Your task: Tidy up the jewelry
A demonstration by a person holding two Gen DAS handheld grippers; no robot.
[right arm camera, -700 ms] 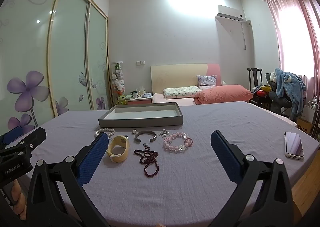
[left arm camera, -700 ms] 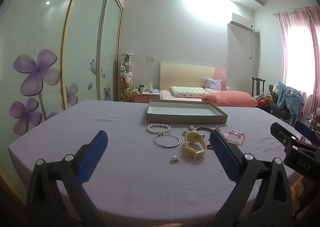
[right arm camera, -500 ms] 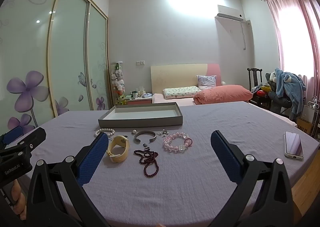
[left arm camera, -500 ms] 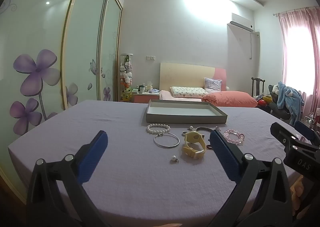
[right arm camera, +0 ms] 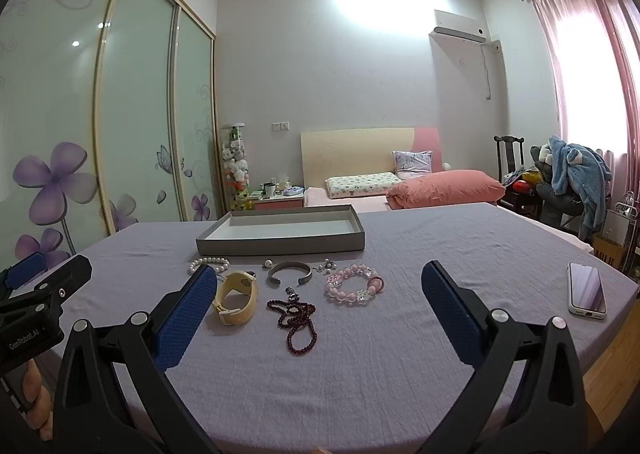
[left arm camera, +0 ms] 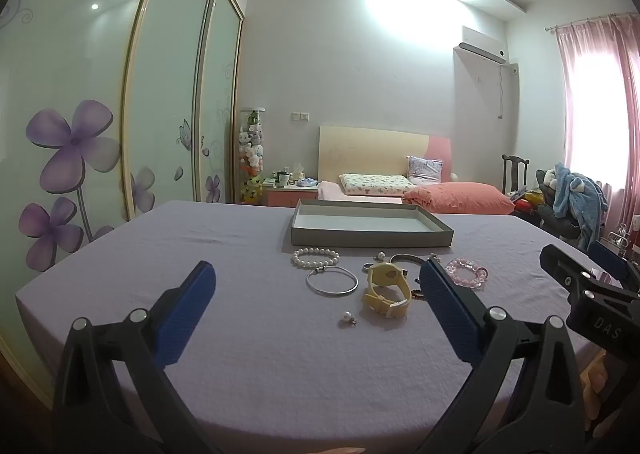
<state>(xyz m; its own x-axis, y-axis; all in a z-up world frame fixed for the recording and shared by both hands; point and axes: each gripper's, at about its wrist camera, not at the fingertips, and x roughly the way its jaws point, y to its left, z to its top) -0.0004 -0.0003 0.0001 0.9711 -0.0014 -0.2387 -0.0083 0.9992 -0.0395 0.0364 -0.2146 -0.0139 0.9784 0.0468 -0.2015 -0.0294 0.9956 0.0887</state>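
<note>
Both grippers [left arm camera: 316, 286] [right arm camera: 318, 286] hung released above scattered jewelry; nothing was boxed yet. Next, one probably needed to grasp the watch [right arm camera: 235, 302] for the tray [right arm camera: 280, 242].

A matt lilac woven cloth [right arm camera: 400, 366] covers the table under the grey matt cardboard tray [right arm camera: 280, 244]. In front of that tray lie a shiny thin silver metal bangle [left arm camera: 332, 281], a glossy white pearl bracelet [left arm camera: 315, 256], a smooth pale-yellow plastic watch [right arm camera: 235, 302] and translucent glossy pink beads [right arm camera: 353, 285].
</note>
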